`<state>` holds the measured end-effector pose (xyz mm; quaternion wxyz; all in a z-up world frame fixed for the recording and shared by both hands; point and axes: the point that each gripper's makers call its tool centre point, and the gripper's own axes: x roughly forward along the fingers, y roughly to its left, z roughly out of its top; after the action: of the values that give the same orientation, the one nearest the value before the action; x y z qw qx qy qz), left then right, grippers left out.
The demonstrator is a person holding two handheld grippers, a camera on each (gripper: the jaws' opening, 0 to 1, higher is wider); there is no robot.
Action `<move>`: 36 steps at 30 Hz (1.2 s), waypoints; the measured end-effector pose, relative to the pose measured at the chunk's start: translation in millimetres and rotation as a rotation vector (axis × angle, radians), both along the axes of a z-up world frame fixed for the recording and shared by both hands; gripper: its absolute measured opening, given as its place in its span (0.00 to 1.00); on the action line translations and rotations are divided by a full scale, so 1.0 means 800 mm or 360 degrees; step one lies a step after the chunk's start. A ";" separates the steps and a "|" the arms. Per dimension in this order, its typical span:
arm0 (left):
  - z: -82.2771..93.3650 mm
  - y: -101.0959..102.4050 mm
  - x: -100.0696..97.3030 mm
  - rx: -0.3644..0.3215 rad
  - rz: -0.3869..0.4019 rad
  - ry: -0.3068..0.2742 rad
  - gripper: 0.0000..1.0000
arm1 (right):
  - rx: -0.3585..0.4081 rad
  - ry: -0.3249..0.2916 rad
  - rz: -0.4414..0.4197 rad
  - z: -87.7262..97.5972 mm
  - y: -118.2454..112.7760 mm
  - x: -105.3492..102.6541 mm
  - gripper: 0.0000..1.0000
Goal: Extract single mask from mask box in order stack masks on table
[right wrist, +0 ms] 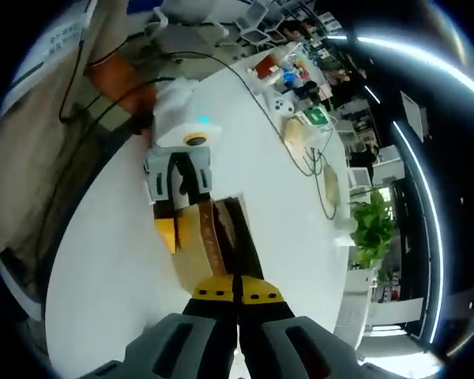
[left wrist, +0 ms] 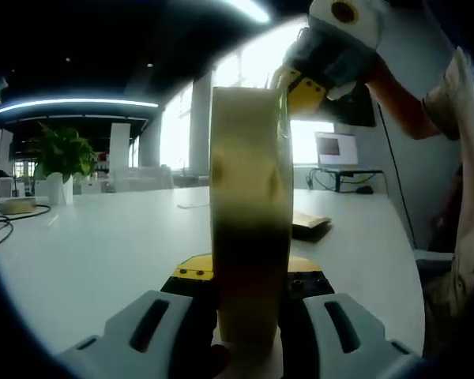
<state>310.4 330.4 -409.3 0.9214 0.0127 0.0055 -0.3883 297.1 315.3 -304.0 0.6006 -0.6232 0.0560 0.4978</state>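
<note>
A tan mask box [left wrist: 249, 221] stands upright on edge over the white table [left wrist: 103, 245], and my left gripper [left wrist: 249, 288] is shut on its lower end. My right gripper [left wrist: 296, 87] comes in from the upper right, its yellow tips at the box's top corner. In the right gripper view I look down on the box [right wrist: 201, 245], with a dark strip along its top. The right gripper [right wrist: 237, 290] has its tips pressed together at the box's near end; whether a mask lies between them is hidden. The left gripper [right wrist: 182, 185] holds the far end.
A flat brown packet [left wrist: 308, 223] lies on the table behind the box. A potted plant [left wrist: 63, 154] and a cable [left wrist: 8, 217] are at the far left, a monitor [left wrist: 337, 148] at the back right. A person's arm [left wrist: 403, 103] reaches in. Clutter [right wrist: 292, 79] crowds the table's far end.
</note>
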 end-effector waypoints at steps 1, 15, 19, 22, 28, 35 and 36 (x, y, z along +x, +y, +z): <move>0.000 0.000 0.000 -0.0001 0.0000 0.0000 0.20 | 0.0016 0.0001 -0.0003 0.002 0.001 0.000 0.00; -0.001 0.000 0.000 -0.0002 -0.0002 0.0002 0.19 | 0.0100 -0.0039 -0.0043 0.028 -0.003 0.002 0.00; -0.001 0.001 0.000 -0.0003 -0.0003 0.0003 0.19 | 0.0120 -0.0064 -0.0045 0.040 -0.003 0.003 0.00; -0.001 0.001 0.000 -0.0004 -0.0003 0.0003 0.19 | 0.0141 -0.0080 -0.0048 0.050 -0.003 0.005 0.00; -0.001 0.001 0.000 -0.0007 -0.0004 0.0003 0.19 | 0.0183 -0.0113 -0.0057 0.067 -0.004 0.007 0.00; -0.001 0.000 0.000 -0.0007 -0.0004 0.0003 0.19 | 0.0216 -0.0159 -0.0065 0.088 -0.007 0.009 0.00; -0.001 0.000 0.000 -0.0007 -0.0004 0.0004 0.19 | 0.0223 -0.0166 -0.0067 0.092 -0.008 0.009 0.00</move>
<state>310.6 330.5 -409.8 0.9209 0.0101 0.0056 -0.3896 304.5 309.2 -230.7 0.6553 -0.6034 0.0028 0.4544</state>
